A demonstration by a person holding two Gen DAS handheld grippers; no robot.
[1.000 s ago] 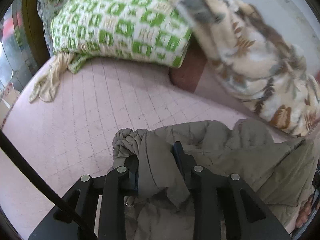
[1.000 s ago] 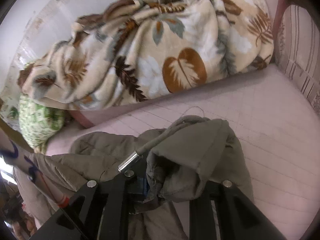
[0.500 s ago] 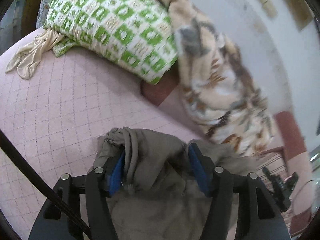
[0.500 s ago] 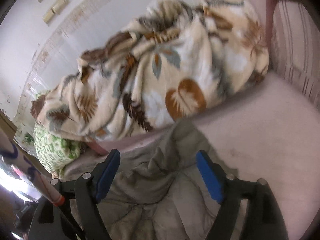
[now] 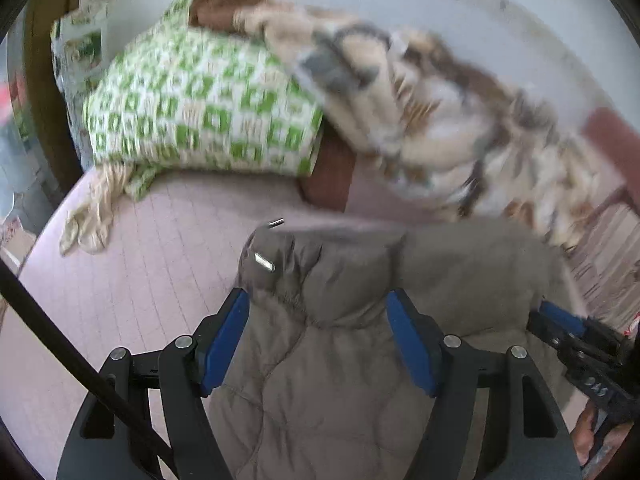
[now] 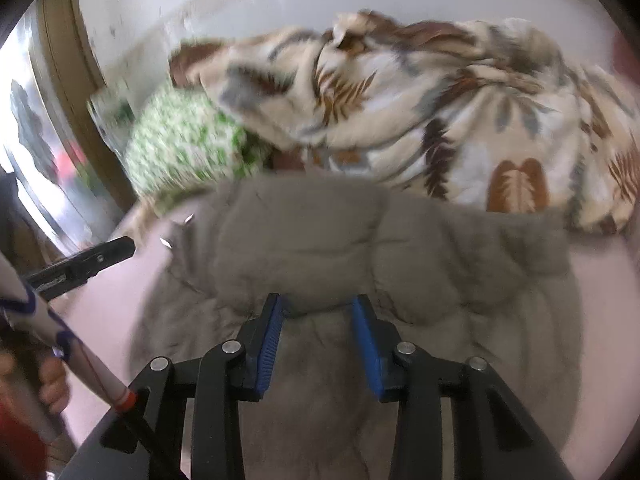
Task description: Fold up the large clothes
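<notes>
Two grippers hover over one bulky olive-grey quilted jacket (image 5: 352, 360), which lies bunched on the pink quilted bed cover (image 5: 160, 264) that takes up most of both views. Beyond the jacket, against the wall, a leaf-print blanket (image 6: 460, 120) is heaped, and to its left sits a green-and-white checked pillow (image 5: 200, 120); a pale garment (image 5: 92, 216) trails from under the pillow's corner. The jacket looks already doubled over, its far edge a thick roll, so I judge a fold has just been laid and both tools are letting go or shifting grip. The left gripper (image 5: 318, 344) has just been opening: its blue pads stand wide, the jacket's padded ridge between them but not pinched. The right gripper (image 6: 318, 344) has just been closing: its pads flank a raised hump of quilting, and whether they press it or merely bracket it I cannot tell. Small metal cord tips (image 5: 264, 261) glint near the jacket's left edge. Both views are smeared by motion, the sleeves and hood cannot be picked out, the jacket's near part is cut off behind the gripper frames, and each gripper shows only partly at the edge of the other's view.
</notes>
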